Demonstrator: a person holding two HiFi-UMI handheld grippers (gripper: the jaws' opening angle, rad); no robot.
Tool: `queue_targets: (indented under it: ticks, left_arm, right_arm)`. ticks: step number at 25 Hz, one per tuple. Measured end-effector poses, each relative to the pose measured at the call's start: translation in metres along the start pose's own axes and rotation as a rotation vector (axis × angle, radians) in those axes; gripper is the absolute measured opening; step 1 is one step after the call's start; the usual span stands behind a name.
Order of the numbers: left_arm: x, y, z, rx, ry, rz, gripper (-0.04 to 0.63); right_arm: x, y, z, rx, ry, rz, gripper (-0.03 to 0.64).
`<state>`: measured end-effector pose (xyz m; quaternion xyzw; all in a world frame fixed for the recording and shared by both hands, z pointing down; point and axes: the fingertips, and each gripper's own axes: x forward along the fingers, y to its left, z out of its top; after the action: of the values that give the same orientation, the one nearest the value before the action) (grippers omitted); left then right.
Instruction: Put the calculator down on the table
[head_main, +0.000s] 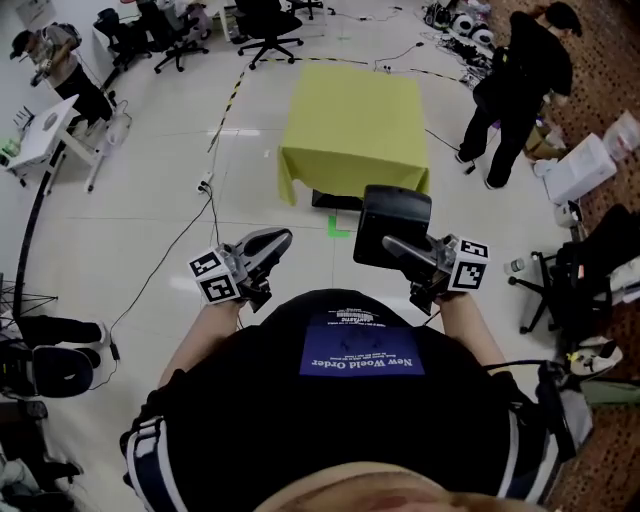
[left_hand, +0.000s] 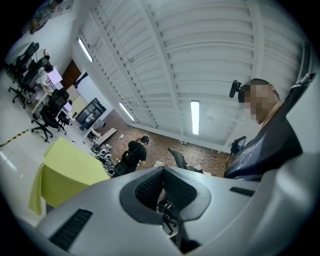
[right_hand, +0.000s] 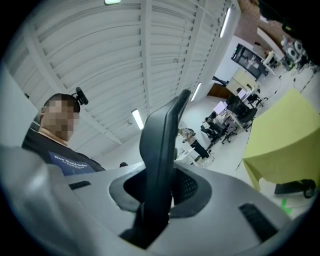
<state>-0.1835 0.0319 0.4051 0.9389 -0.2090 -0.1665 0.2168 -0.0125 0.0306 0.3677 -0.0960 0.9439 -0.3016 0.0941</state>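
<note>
Your right gripper (head_main: 398, 248) is clamped on the calculator (head_main: 393, 220), held well short of the yellow-draped table (head_main: 355, 120), so carry it level and lay it flat inside the near edge, minding the floor cable (head_main: 213, 205) and the person (head_main: 510, 80) by its right edge; your left gripper (head_main: 270, 245) is closed, empty.

White floor (head_main: 150, 200) with office chairs (head_main: 270, 25) and a yellow-draped table (head_main: 355, 120). Brown carpet (head_main: 605, 60) at right. Strip lights (left_hand: 195, 117) on a ribbed ceiling (left_hand: 200, 45).
</note>
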Motion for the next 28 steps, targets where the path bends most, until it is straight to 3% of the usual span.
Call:
queue_targets:
  ticks: [8, 16, 21, 28]
  left_arm:
    - [0.121, 0.052, 0.034, 0.040, -0.066, 0.094, 0.006]
    - [0.162, 0.109, 0.041, 0.022, -0.044, 0.091, 0.006]
    - [0.173, 0.167, 0.047, 0.007, -0.030, 0.023, 0.006]
    - [0.191, 0.295, 0.136, 0.034, 0.032, -0.109, 0.006]
  right_arm:
    - [-0.031, -0.100, 0.103, -0.026, 0.088, 0.095, 0.068]
    - [-0.024, -0.165, 0.130, -0.007, 0.092, 0.091, 0.067]
    - [-0.002, -0.208, 0.140, -0.024, 0.075, 0.052, 0.067]
    - [0.092, -0.280, 0.208, -0.061, -0.005, -0.013, 0.067]
